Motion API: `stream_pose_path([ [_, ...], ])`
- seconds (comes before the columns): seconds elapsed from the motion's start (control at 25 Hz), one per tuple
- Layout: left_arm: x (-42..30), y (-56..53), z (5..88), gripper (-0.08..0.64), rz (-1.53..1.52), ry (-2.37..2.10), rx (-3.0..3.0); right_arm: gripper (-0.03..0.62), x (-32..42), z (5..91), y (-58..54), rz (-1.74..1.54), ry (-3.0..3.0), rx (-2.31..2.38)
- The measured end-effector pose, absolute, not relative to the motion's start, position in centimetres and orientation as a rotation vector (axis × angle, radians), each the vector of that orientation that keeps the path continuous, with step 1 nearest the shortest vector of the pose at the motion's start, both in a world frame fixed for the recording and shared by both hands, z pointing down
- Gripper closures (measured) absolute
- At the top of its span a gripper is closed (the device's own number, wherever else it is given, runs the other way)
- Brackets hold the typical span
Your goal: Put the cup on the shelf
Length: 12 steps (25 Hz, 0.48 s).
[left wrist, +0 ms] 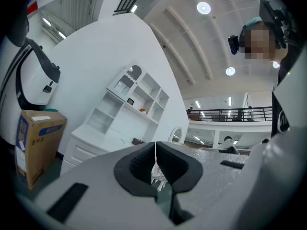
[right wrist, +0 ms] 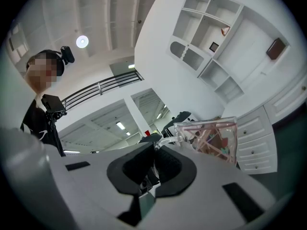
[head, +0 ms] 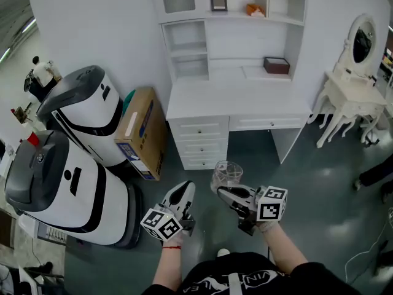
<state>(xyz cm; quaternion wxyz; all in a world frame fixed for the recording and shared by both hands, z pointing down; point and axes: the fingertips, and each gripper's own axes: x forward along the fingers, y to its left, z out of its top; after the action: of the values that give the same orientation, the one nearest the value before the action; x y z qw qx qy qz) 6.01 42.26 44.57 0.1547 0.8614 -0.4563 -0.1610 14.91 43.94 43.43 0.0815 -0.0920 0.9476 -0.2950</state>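
Out in front of the white desk [head: 236,100], short of its drawers and above the grey floor: a clear cup [head: 227,173], pinched by its handle in the right gripper [head: 222,191]. Jaws closed down onto that thin handle, with only its thickness between them (plainest in the right gripper view, handle straight into the gap). Held about upright, long axis near vertical, mouth up toward the head camera, body on the desk side of the jaw tips. Clear of the desk, touching nothing but the jaws.

Beside the cup, on its left when facing the desk: the left gripper [head: 184,192], jaws pressed together on nothing, tip toward the desk.

Above the desk top, well apart from the cup: shelves [head: 227,17]. Just beside the desk's left end: a cardboard box [head: 144,131].
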Motion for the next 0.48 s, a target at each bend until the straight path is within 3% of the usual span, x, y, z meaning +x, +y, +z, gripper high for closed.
stream_pose_path([
  [0.48,7.3,35.1,45.9,0.549,-0.435,-1.28,2.436,0.581,14.8,43.1,36.3,-0.882,2.822,-0.27],
])
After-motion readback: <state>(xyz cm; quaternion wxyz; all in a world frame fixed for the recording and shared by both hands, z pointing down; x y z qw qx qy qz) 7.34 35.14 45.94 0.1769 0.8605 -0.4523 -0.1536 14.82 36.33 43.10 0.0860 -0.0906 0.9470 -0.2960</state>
